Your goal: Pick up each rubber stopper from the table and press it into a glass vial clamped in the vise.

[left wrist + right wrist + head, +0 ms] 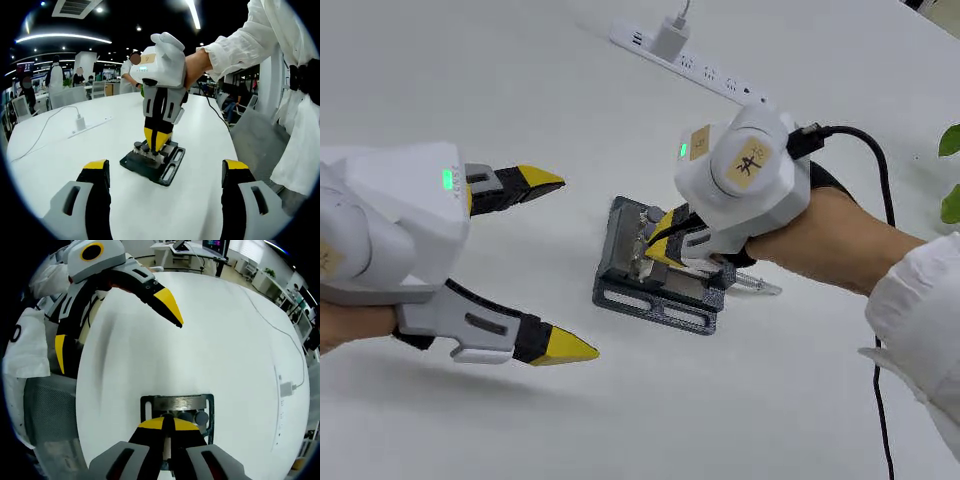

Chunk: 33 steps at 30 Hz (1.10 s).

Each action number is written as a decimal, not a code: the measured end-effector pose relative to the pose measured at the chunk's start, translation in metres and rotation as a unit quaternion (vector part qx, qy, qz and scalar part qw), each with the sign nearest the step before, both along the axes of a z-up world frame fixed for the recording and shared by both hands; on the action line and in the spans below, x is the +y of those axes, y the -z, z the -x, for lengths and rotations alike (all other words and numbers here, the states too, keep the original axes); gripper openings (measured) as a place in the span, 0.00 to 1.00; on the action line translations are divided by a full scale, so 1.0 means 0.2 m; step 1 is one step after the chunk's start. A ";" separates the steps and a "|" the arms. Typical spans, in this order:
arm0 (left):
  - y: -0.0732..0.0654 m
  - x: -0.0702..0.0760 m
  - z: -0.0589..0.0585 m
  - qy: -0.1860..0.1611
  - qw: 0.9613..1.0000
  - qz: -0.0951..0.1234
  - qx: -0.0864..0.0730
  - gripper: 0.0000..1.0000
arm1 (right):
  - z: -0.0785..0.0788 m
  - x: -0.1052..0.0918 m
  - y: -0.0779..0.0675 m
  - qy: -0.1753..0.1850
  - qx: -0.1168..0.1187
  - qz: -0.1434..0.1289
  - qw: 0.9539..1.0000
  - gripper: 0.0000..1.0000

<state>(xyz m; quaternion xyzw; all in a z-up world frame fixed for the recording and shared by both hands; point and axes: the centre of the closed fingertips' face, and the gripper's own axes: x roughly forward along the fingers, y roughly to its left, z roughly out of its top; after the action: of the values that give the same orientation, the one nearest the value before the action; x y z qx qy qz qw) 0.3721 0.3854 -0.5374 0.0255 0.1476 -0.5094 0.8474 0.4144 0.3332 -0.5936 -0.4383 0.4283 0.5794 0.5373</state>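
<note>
My right gripper [665, 243] stands directly over the vise [650, 305], jaws pointing down into it and drawn together to a thin slit. I judge the push must go straight down, along an upright vial. I cannot tell whether a stopper is pinched between them, because the tips cover that place and the vial below. Just beside the tips, still inside the vise, sits a grey stopper [201, 417]. My left gripper [552, 263] hangs well apart from the vise, jaws wide and empty, above the bench [520, 80].

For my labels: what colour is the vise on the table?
The vise is dark grey, seen best in the head view.
</note>
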 end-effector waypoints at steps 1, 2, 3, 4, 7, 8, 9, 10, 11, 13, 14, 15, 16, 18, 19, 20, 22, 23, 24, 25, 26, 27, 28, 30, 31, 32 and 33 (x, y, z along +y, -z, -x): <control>0.00 0.00 0.00 0.000 1.000 0.000 0.000 0.92 | 0.00 0.00 0.00 0.002 0.001 0.001 1.000 0.00; 0.00 0.00 0.00 -0.001 1.000 0.000 -0.002 0.92 | 0.00 0.00 0.00 0.001 0.003 0.004 1.000 0.00; 0.00 0.00 -0.01 -0.002 1.000 0.001 -0.001 0.92 | 0.00 0.00 0.00 -0.002 0.004 0.006 1.000 0.00; 0.00 0.01 -0.01 -0.002 1.000 0.001 -0.001 0.92 | -0.01 0.00 0.00 -0.001 0.006 0.007 1.000 0.00; -0.01 0.01 -0.01 -0.004 1.000 0.001 -0.002 0.91 | 0.00 0.00 0.01 -0.006 0.007 0.015 1.000 0.00; -0.01 0.01 -0.01 -0.005 1.000 0.002 -0.002 0.91 | 0.00 0.00 0.01 -0.007 0.006 0.016 1.000 0.00; -0.01 0.01 -0.02 -0.005 1.000 0.003 -0.002 0.91 | 0.00 0.00 0.01 -0.008 0.005 0.017 1.000 0.00; -0.01 0.01 -0.02 -0.005 1.000 0.002 -0.003 0.91 | 0.00 0.00 0.01 -0.008 0.003 0.017 1.000 0.00; -0.01 0.02 -0.02 -0.005 1.000 0.002 -0.003 0.91 | 0.00 0.00 0.01 -0.012 -0.001 0.018 1.000 0.00; -0.01 0.02 -0.02 -0.006 1.000 0.003 -0.004 0.91 | 0.00 0.00 0.01 -0.020 -0.014 0.018 1.000 0.00; -0.01 0.02 -0.02 -0.006 1.000 0.003 -0.004 0.90 | 0.00 -0.01 0.01 -0.025 -0.019 0.017 0.999 0.00; -0.01 0.02 -0.03 -0.006 1.000 0.002 -0.004 0.90 | 0.01 -0.01 0.01 -0.026 -0.021 0.016 0.999 0.00; -0.01 0.02 -0.03 -0.006 1.000 0.002 -0.004 0.90 | 0.00 -0.01 0.01 -0.024 -0.022 0.015 0.999 0.00; -0.01 0.01 -0.03 -0.006 1.000 0.002 -0.004 0.90 | 0.00 -0.01 0.01 -0.027 -0.027 0.012 0.999 0.00; -0.01 0.01 -0.03 -0.006 1.000 0.003 -0.004 0.90 | 0.00 -0.01 0.02 -0.031 -0.030 0.012 0.999 0.00; -0.02 0.01 -0.03 -0.006 1.000 0.004 -0.005 0.90 | 0.00 -0.01 0.02 -0.031 -0.030 0.012 0.999 0.00; -0.02 0.01 -0.03 -0.006 1.000 0.003 -0.005 0.90 | 0.00 -0.01 0.02 -0.034 -0.032 0.012 0.999 0.00; -0.02 0.01 -0.03 -0.006 1.000 0.002 -0.005 0.90 | 0.00 -0.01 0.02 -0.036 -0.034 0.014 0.999 0.00; -0.02 0.01 -0.03 -0.006 1.000 0.002 -0.005 0.90 | 0.00 0.00 0.02 -0.043 -0.038 0.016 0.998 0.00; -0.02 0.01 -0.03 -0.006 1.000 0.002 -0.005 0.90 | 0.01 -0.01 0.02 -0.047 -0.042 0.020 0.998 0.00; -0.02 0.01 -0.03 -0.006 1.000 0.002 -0.005 0.90 | 0.00 -0.01 0.02 -0.048 -0.043 0.018 0.998 0.00; -0.02 0.01 -0.03 -0.006 1.000 0.001 -0.005 0.89 | 0.00 -0.01 0.02 -0.046 -0.043 0.014 0.998 0.00; -0.02 0.01 -0.03 -0.006 1.000 0.000 -0.006 0.89 | 0.00 -0.01 0.02 -0.047 -0.045 0.010 0.998 0.00; -0.03 0.00 -0.03 -0.006 1.000 0.000 -0.006 0.89 | 0.00 -0.01 0.02 -0.053 -0.053 0.003 0.997 0.00; -0.03 0.00 -0.03 -0.006 1.000 0.001 -0.006 0.89 | 0.00 -0.01 0.02 -0.052 -0.054 0.002 0.997 0.00; -0.03 0.00 -0.03 -0.006 1.000 -0.001 -0.007 0.89 | 0.00 -0.01 0.02 -0.045 -0.052 -0.001 0.998 0.00; -0.03 0.00 -0.02 -0.005 1.000 -0.003 -0.008 0.89 | -0.01 -0.01 0.02 -0.038 -0.048 -0.003 0.998 0.00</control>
<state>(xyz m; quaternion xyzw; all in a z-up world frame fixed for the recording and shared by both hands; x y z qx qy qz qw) 0.3770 0.3849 -0.5309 0.0310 0.1427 -0.5047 0.8509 0.4156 0.3316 -0.5969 -0.4799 0.3834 0.5786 0.5365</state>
